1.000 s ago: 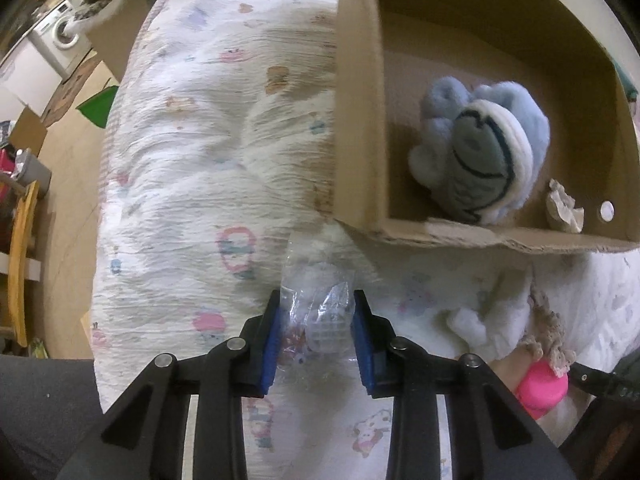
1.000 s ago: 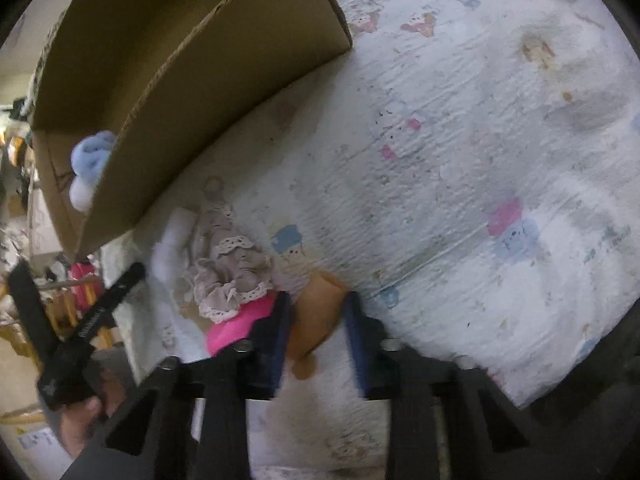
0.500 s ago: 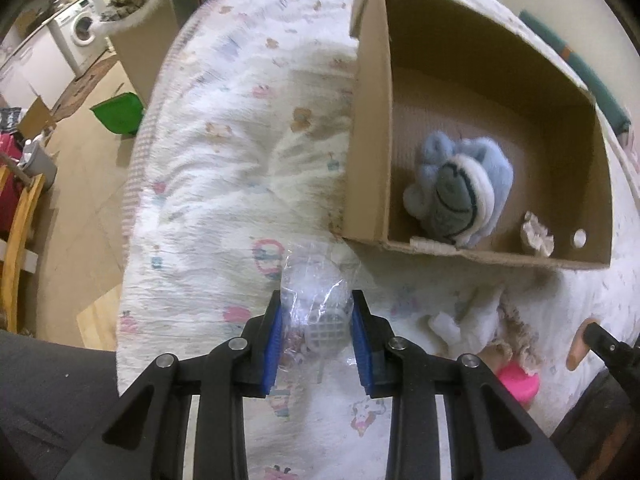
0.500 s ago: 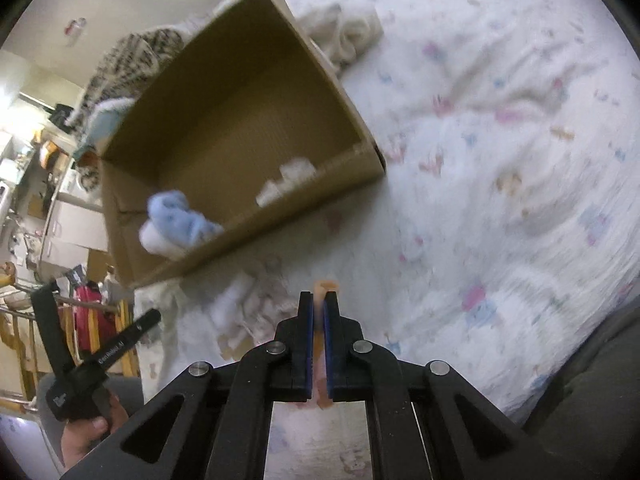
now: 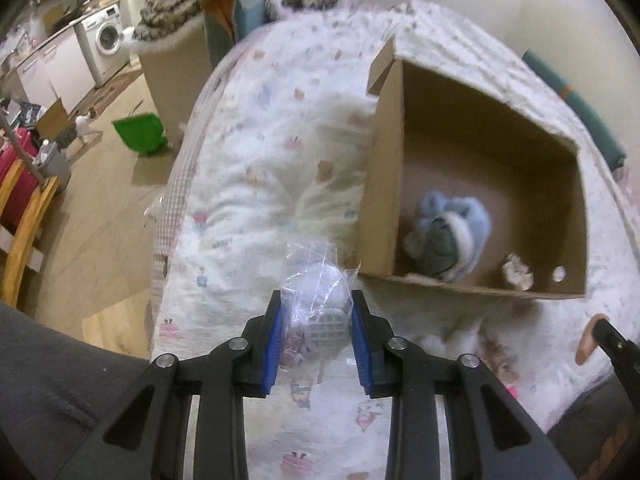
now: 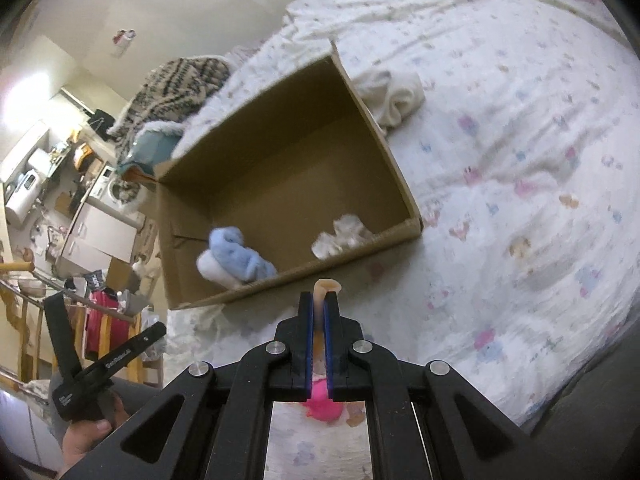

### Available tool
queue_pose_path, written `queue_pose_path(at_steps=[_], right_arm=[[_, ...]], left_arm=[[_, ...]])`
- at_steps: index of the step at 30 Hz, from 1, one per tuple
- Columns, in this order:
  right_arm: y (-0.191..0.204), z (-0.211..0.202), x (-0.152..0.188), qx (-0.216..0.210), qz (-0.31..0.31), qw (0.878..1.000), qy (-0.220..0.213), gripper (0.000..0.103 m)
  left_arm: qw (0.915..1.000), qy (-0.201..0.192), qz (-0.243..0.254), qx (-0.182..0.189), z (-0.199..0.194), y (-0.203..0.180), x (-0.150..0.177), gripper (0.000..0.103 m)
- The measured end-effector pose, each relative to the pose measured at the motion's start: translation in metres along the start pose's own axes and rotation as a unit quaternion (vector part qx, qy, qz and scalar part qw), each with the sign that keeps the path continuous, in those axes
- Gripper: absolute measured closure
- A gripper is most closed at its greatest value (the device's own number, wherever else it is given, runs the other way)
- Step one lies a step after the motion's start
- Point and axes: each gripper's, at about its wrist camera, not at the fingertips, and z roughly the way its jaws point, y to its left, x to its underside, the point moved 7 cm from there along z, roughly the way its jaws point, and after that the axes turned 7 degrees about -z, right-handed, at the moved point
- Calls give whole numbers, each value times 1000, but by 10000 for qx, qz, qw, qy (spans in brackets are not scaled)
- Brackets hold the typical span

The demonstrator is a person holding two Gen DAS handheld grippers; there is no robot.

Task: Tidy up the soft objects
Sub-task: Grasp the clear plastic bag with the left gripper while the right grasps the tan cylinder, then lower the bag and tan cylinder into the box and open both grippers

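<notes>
A: From the left wrist view?
B: The left hand-held gripper (image 5: 316, 334) clamps a clear plastic bag (image 5: 314, 300) above the bed (image 5: 260, 152); the cardboard box (image 5: 384, 184) sits right, a blue plush (image 5: 448, 236) inside.
A: And the right wrist view?
B: Only there a rolled white towel (image 6: 394, 98) shows beyond the box. The right hand-held gripper (image 6: 319, 320) pinches a thin tan piece (image 6: 322, 292), jaws nearly touching.

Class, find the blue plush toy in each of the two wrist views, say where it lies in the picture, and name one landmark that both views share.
Left wrist view: the blue plush toy lies right of centre, in the box's near left corner.
Right wrist view: the blue plush toy lies left of centre, against the box's near wall.
Shared landmark: the cardboard box on the printed bedspread.
</notes>
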Motion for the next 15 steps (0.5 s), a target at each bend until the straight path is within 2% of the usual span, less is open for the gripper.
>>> queue_pose_path(at_steps=[6, 15], right_arm=[[13, -15, -18, -105, -185, 9994, -278, 97], [23, -14, -37, -174, -360, 9986, -357, 97]], left_arm=[[9986, -341, 246, 305, -32, -21, -10, 75], [9960, -517, 549, 480, -43, -46, -27, 75]])
